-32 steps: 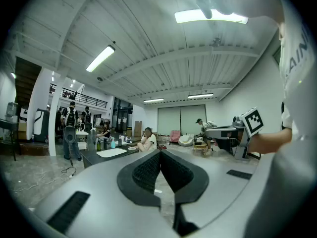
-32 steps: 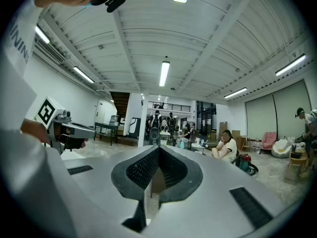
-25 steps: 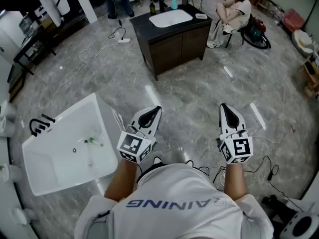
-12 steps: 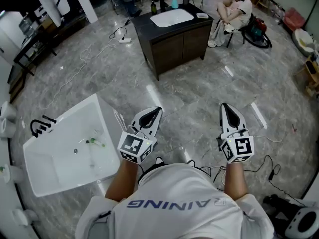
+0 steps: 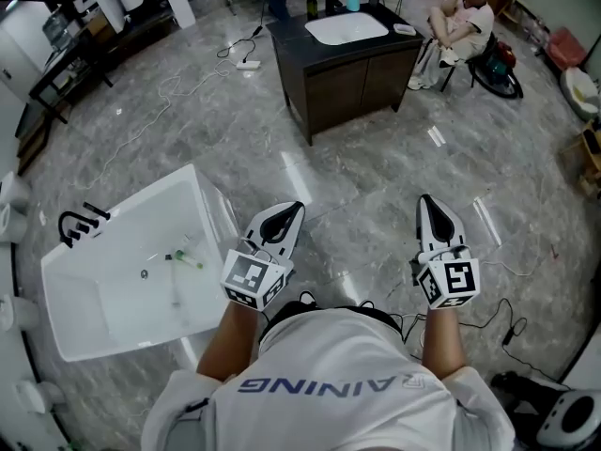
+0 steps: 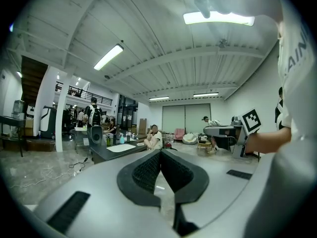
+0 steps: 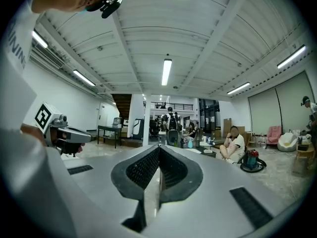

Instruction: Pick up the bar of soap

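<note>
Nearest the person, both claws were held level over the marble floor [image 5: 376,205], pointing away from the body. The left claw [image 5: 293,209] had its jaws pressed together with nothing between the ribbed pads. The right claw [image 5: 425,205] was likewise closed and empty.

Just to the left of the left claw stood a white basin [image 5: 113,294] with a black tap [image 5: 80,224] at its far rim. Only a green-handled thing [image 5: 184,260], too small to name, lay inside it.

Well beyond, across open floor, was a dark table [image 5: 352,78] with a white sink [image 5: 347,28] set in its top and bottles [image 5: 352,1] behind. A small pale thing [image 5: 405,28] lay on the table just right of that sink. It was probably the bar of soap, though too small to be sure. A seated person [image 5: 460,22] was beside the table's right end.

A bar of soap would likely be light and stiff but slippery, more so if wet, and would dent under hard pressure. The better hold would be across its two long narrow sides at mid-length. The jaws should open only a little wider than the bar and close gently, so that it did not squirt out.
</note>
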`<state>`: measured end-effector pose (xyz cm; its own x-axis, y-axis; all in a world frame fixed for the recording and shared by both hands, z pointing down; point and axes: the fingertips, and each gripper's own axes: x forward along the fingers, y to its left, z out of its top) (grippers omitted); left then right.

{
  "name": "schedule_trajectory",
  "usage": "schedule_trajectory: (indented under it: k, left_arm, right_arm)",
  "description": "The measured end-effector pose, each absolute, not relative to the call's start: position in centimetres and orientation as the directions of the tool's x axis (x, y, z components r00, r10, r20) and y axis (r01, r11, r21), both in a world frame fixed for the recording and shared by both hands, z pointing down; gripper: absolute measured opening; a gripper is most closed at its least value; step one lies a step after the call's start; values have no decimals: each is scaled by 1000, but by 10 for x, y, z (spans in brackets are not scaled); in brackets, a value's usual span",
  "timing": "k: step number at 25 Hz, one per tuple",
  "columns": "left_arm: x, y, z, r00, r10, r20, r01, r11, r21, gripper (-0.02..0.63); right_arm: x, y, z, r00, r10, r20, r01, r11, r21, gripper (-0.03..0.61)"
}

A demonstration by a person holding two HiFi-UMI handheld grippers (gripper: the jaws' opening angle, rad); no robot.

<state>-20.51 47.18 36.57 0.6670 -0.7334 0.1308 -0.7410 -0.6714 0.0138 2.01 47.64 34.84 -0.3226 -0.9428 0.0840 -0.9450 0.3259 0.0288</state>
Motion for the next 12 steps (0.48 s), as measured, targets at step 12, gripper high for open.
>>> schedule_trajectory:
  k: [12]
  left_arm:
    - [-273,450,379,662,-739,130,-748,-661,54,2]
  right_arm:
    - [-39,458,363,-305,-944,129,-949,312,39,15]
